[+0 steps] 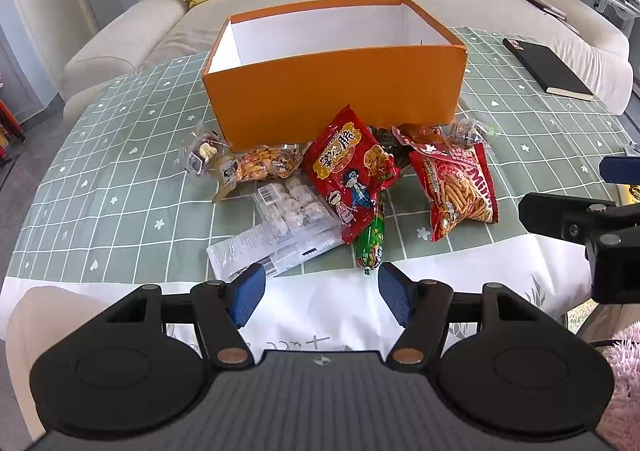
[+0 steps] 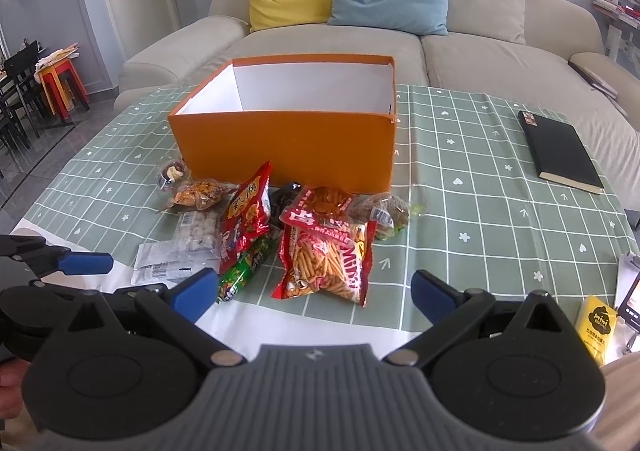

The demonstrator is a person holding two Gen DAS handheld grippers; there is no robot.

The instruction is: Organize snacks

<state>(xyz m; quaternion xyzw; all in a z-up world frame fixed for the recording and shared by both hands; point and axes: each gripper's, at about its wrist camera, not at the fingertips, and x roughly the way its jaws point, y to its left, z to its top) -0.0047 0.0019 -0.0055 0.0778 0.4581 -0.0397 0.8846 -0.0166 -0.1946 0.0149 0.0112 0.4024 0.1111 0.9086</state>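
Note:
An open orange box (image 1: 332,91) (image 2: 284,139) with a white inside stands on the green checked tablecloth. Several snack packs lie in front of it: a red chip bag (image 1: 352,167) (image 2: 246,219), a bag of orange sticks (image 1: 460,187) (image 2: 328,255), a green sausage (image 1: 372,239) (image 2: 240,271), a clear tray of white balls (image 1: 292,207) (image 2: 196,231) and small clear packs (image 1: 256,163). My left gripper (image 1: 322,291) is open and empty, just short of the green sausage. My right gripper (image 2: 312,291) is open and empty, in front of the stick bag.
A black notebook (image 1: 548,69) (image 2: 560,151) lies at the table's right. A beige sofa (image 2: 500,63) with yellow and blue cushions stands behind the table. A yellow packet (image 2: 596,327) and a phone lie at the near right edge. Chairs and stools stand far left.

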